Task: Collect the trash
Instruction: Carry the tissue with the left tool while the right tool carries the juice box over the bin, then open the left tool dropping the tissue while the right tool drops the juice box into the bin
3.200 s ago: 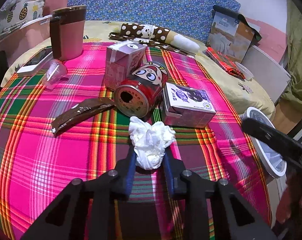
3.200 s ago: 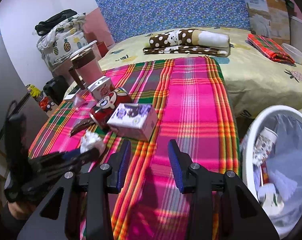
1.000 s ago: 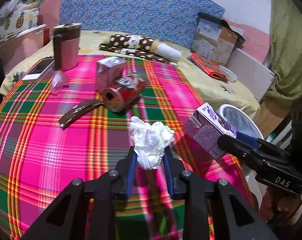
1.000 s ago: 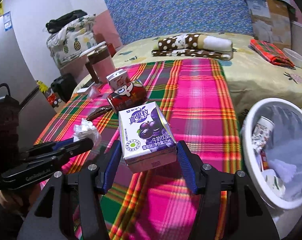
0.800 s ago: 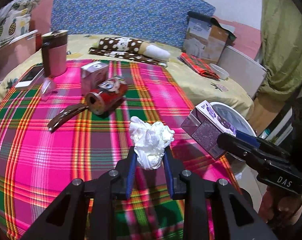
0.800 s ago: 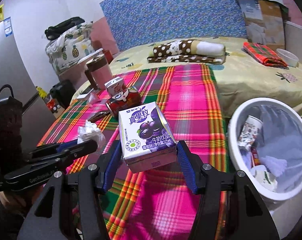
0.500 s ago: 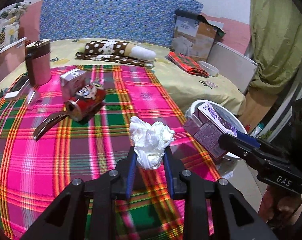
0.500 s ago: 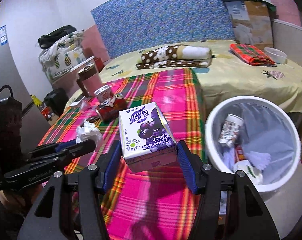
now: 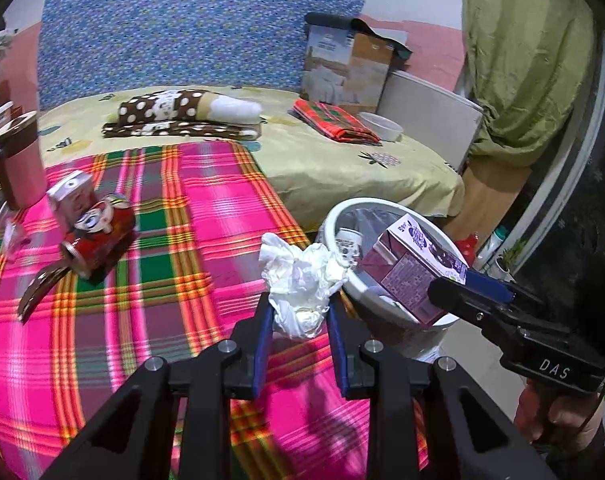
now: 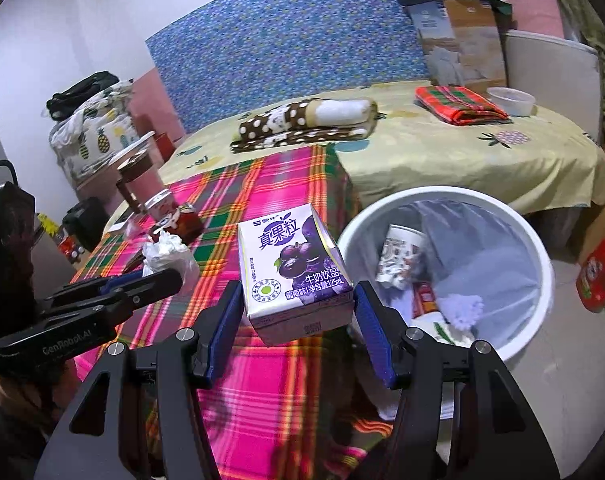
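Note:
My left gripper (image 9: 297, 310) is shut on a crumpled white tissue (image 9: 302, 280), held above the plaid cloth near the table's right edge. My right gripper (image 10: 296, 306) is shut on a purple milk carton (image 10: 292, 268), lifted beside the white trash bin (image 10: 542, 276). In the left wrist view the carton (image 9: 410, 272) hangs over the bin's rim (image 9: 334, 216). The tissue (image 10: 166, 256) and the left gripper show at the left of the right wrist view. A paper cup (image 10: 398, 256) and other scraps lie inside the lined bin.
On the pink plaid cloth (image 9: 162, 280) remain a red can (image 9: 98, 240) on its side, a small carton (image 9: 70, 196), a brown wrapper (image 9: 38, 292) and a brown mug (image 9: 16, 164). Behind is a bed with a spotted roll (image 9: 182, 114) and a cardboard box (image 9: 350, 64).
Both grippers have carried their loads rightward toward the bin. The bin now fills more of both views and the carton has come over its rim. Both grips are unchanged.

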Motion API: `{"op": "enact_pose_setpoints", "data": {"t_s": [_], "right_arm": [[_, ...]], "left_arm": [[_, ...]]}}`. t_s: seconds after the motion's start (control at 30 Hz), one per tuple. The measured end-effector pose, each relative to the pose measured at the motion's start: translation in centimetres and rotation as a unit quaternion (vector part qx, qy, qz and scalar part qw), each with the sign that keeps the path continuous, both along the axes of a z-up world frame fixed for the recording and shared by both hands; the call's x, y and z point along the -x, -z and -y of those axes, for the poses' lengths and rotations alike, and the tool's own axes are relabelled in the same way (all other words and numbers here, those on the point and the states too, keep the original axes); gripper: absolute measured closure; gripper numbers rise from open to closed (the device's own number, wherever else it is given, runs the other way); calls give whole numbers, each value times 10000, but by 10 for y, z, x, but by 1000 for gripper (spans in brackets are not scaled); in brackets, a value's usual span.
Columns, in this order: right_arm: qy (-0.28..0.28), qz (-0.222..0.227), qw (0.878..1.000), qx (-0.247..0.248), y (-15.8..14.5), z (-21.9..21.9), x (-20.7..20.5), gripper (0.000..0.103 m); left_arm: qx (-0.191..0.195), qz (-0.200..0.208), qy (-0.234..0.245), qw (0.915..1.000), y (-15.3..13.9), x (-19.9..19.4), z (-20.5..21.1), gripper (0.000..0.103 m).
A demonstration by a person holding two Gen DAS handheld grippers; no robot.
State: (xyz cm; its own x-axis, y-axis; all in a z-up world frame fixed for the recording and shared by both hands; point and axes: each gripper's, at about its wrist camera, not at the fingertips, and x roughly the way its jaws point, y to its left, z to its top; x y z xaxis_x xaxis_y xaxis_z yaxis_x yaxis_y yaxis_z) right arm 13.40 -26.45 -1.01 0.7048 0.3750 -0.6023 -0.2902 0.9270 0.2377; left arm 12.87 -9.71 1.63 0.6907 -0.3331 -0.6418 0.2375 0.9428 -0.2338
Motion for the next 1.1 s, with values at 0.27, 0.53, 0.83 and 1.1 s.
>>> {"op": "enact_pose_setpoints", "data": {"t_s": [0.27, 0.53, 0.83, 1.1], "right_arm": [[293, -75, 9995, -22, 6, 26, -1, 45], [574, -191, 9982, -43, 13, 48, -2, 45], [750, -346, 9966, -40, 20, 65, -4, 45], [915, -585, 9941, -2, 29, 78, -10, 44]], "left_arm": [[22, -45, 310, 9995, 2, -14, 28, 76], [13, -98, 584, 9982, 5, -27, 53, 76], [10, -186, 847, 9962, 13, -39, 76, 76], [-59, -314, 1077, 9937, 24, -52, 97, 75]]}}
